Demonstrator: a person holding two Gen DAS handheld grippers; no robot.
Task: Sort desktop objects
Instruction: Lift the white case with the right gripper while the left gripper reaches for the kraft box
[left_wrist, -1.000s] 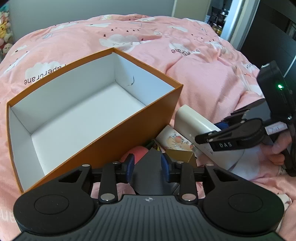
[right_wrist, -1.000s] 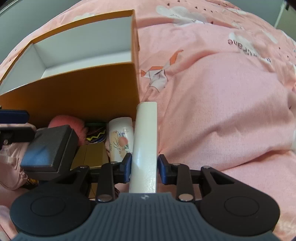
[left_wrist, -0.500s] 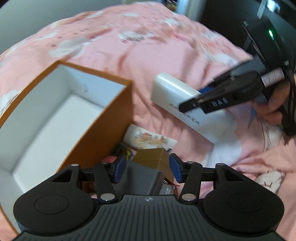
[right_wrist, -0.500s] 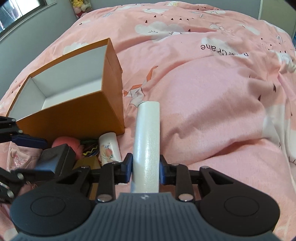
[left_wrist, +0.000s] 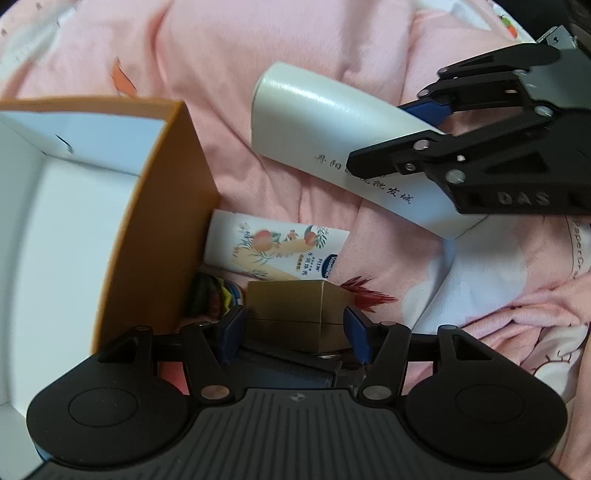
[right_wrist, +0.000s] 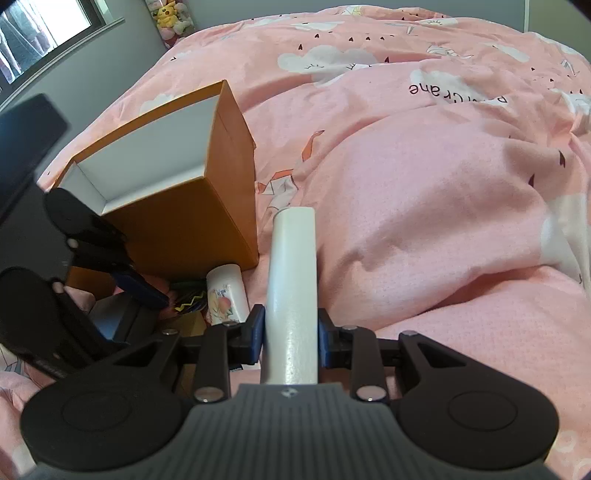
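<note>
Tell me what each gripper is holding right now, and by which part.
The right gripper clamps the long white box across its narrow sides near one end. The left gripper holds nothing: its jaws are opening around the small gold box.

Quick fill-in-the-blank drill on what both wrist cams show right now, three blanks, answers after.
1. The right gripper is shut on the long ____ box.
2. The left gripper straddles the small ____ box as its jaws open.
3. The orange box has a ____ inside.

Missing words: white; gold; white
</note>
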